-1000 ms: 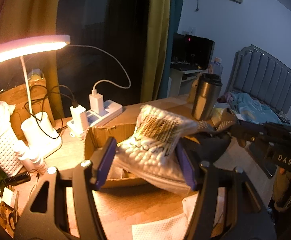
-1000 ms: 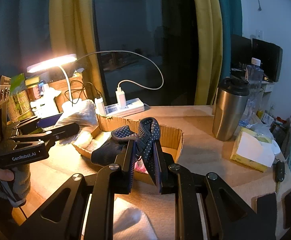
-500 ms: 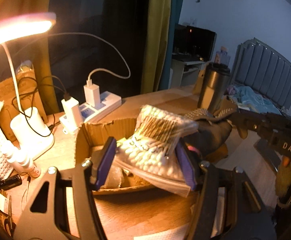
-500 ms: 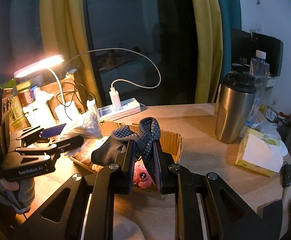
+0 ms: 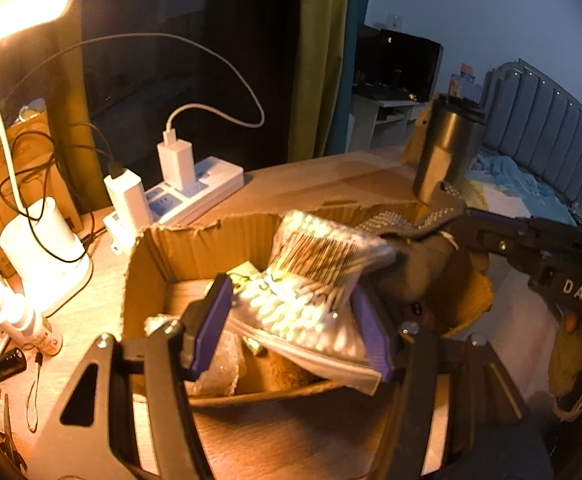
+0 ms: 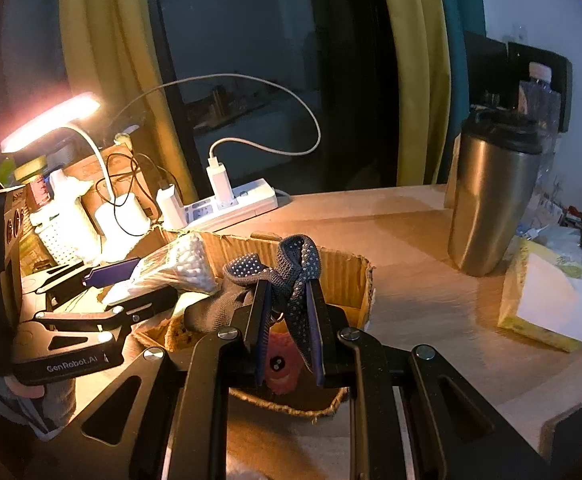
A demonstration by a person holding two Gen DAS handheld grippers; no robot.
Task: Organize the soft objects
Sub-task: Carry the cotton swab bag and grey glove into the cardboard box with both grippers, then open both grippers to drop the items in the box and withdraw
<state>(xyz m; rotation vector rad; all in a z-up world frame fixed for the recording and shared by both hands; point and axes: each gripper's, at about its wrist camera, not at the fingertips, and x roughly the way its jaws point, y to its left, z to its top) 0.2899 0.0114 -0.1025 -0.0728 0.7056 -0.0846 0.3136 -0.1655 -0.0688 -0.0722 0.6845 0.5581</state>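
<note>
My left gripper [image 5: 291, 316] is shut on a clear bag of cotton swabs [image 5: 311, 292] and holds it over the open cardboard box [image 5: 179, 248]. The bag also shows in the right wrist view [image 6: 183, 264], above the box's left end. My right gripper [image 6: 287, 308] is shut on a dark dotted sock [image 6: 291, 264] and holds it over the box's [image 6: 347, 276] near side. A pink plush toy [image 6: 281, 368] lies in the box under the sock. From the left wrist view the sock [image 5: 415, 264] hangs over the box's right part.
A steel tumbler [image 6: 491, 200] and a tissue pack [image 6: 547, 304] stand right of the box. A lit desk lamp [image 5: 23, 8], power strip with chargers [image 5: 187, 192] and small bottles [image 5: 23, 316] crowd the left. White tissue lies at the desk's near edge.
Both grippers have moved forward and down over the box, each still holding its object. The bag now hangs inside the box's rim and the sock is beside it.
</note>
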